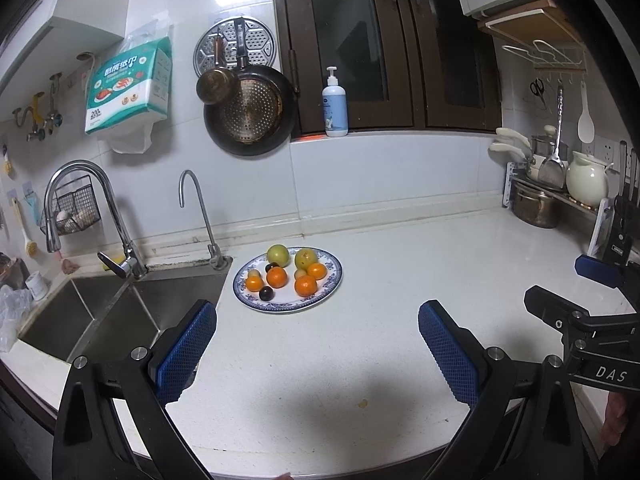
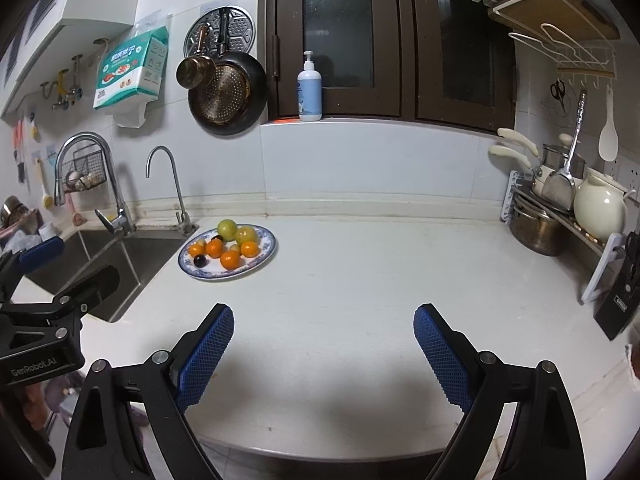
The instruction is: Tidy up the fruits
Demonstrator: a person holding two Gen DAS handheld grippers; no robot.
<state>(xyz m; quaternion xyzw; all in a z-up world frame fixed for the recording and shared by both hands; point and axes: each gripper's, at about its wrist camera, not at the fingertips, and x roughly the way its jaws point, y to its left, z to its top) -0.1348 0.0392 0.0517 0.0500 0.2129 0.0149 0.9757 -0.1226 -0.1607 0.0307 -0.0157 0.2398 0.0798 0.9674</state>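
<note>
Glossy white countertop bears round patterned plate; both grippers' ribbed fingers gape empty.

Each hand-held gripper is matte black: the left hand-held gripper and right hand-held gripper carry blue, diamond-textured pads, round silver screws at the joints, and white lettering, "DAS" and "GenRobot.AI".
</note>
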